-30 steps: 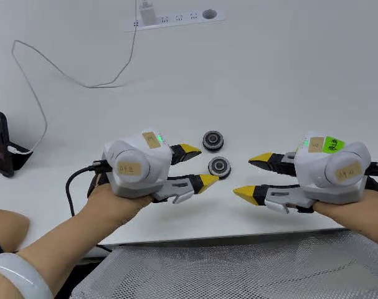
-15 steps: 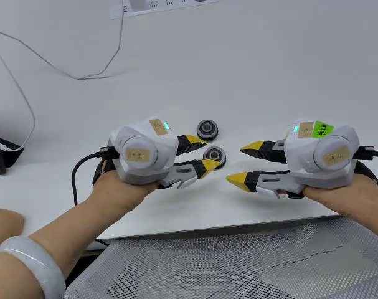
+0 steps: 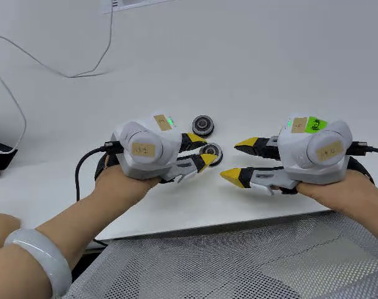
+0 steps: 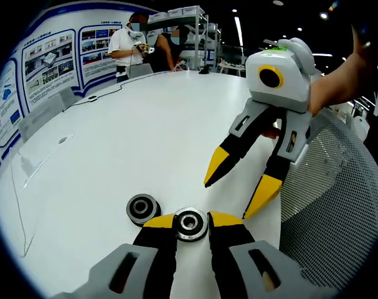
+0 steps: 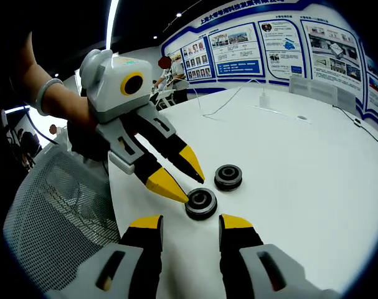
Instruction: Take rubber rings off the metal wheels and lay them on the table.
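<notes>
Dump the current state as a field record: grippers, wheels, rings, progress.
left gripper: open, jaws on either side of the near wheel, contact unclear
right gripper: open, empty, pointing at the same wheel from the opposite side
near wheel: flat on the table, dark rubber ring on
far wheel: flat on the table, apart from the near wheel, ring on
progress: no ring off yet, none lying loose on the table

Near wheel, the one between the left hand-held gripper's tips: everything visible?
The near wheel is a small disc: black rubber ring outside, shiny metal hub with a centre hole. It lies flat on the white table, ring on, between the open tips of the left hand-held gripper; contact is unclear. The second wheel lies apart.
</notes>
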Available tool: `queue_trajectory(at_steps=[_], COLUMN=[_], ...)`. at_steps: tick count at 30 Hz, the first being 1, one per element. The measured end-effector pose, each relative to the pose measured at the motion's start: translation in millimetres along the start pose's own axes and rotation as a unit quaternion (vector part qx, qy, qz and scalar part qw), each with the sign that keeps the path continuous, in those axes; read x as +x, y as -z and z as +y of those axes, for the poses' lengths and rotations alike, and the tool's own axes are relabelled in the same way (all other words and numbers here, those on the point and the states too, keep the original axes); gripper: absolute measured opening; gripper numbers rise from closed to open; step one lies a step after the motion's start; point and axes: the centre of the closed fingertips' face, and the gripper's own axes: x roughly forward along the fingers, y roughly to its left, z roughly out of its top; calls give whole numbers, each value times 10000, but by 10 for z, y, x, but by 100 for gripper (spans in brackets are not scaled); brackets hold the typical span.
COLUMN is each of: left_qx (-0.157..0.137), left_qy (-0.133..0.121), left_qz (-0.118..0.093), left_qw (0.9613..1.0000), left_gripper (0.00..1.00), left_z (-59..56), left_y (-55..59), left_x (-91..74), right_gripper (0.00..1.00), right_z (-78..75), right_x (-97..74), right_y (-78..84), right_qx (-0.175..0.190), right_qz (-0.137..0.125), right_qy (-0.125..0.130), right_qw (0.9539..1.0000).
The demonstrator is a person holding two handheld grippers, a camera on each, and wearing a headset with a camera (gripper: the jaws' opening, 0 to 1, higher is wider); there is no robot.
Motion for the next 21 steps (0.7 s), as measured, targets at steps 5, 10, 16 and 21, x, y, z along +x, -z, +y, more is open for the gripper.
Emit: queue_trajectory(at_steps=[5, 10, 16, 21], left_qx=[79, 103, 133, 201], left_qy=[39, 63, 108, 137], left_qz=[104, 163, 179, 265], left_qw=[9999, 9998, 9997, 9994], left_gripper=[18, 19, 16, 17], left_z=[8, 22, 20, 0], left_y=[42, 71, 72, 98], left_x=[33, 64, 95, 122], right_gripper=[37, 36, 36, 36], right_z=[-4, -19, -37, -51], right_x=[13, 30, 44, 39], right_y=[7, 1, -2, 16], right_qx=[42, 96, 125, 163], right_qz=[-18, -45, -69, -69], right_qy=[4, 14, 22, 29], right_qw=[10000, 9999, 9999, 9998])
